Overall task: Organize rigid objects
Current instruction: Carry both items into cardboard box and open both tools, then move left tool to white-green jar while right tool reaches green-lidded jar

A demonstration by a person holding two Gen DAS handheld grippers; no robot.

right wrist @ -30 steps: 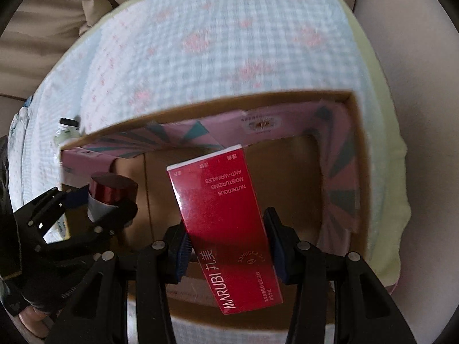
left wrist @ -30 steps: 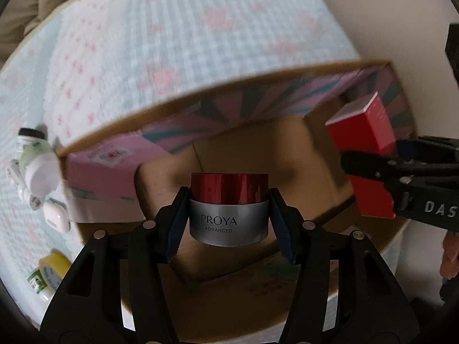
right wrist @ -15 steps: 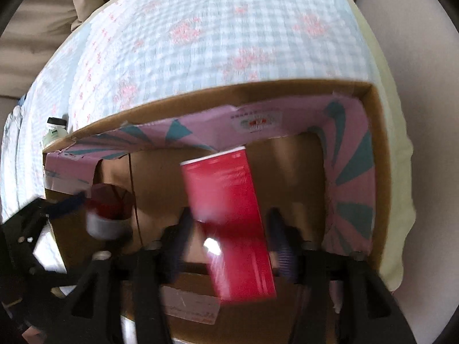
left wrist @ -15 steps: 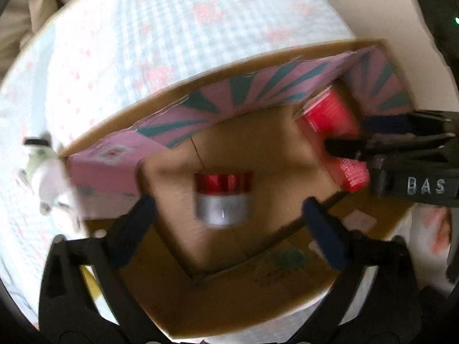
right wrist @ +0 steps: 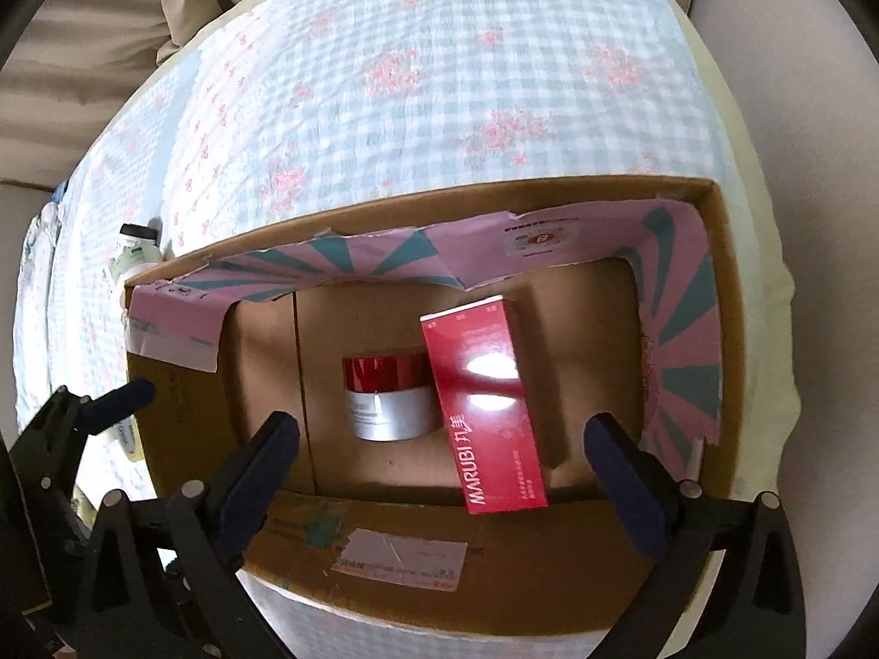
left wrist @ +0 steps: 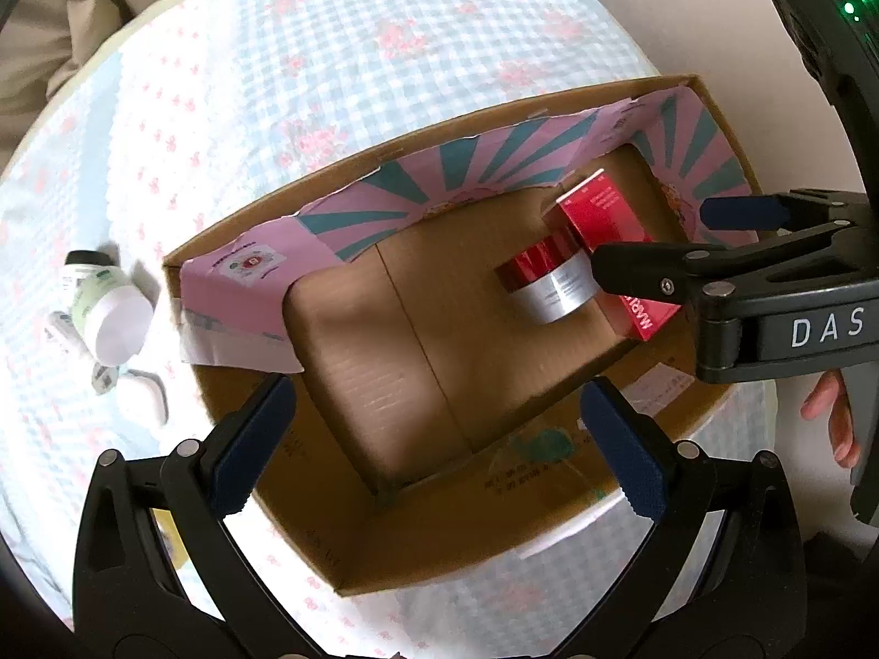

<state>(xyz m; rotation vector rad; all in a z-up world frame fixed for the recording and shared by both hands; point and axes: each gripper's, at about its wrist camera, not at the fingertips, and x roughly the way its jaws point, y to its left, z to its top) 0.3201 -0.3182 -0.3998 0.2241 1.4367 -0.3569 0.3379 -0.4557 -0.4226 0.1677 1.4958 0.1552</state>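
A red-lidded silver cream jar (left wrist: 549, 285) (right wrist: 387, 398) and a red MARUBI carton (left wrist: 610, 230) (right wrist: 483, 406) lie side by side on the floor of an open cardboard box (left wrist: 439, 543) (right wrist: 686, 186) with pink and teal inner flaps. My left gripper (left wrist: 434, 450) is open and empty above the box's near side. My right gripper (right wrist: 439, 467) is open and empty above the jar and carton; it also shows in the left wrist view (left wrist: 681, 252), partly hiding the carton.
The box sits on a blue-checked floral cloth (right wrist: 439, 82). Left of the box lie a white-capped pale green bottle (left wrist: 107, 307) (right wrist: 134, 252) and small white items (left wrist: 143, 395). A yellow object (left wrist: 170, 538) shows behind my left fingers.
Both grippers opened and let go: the jar and the carton dropped into the box. Both grippers then pulled back and up from the box.
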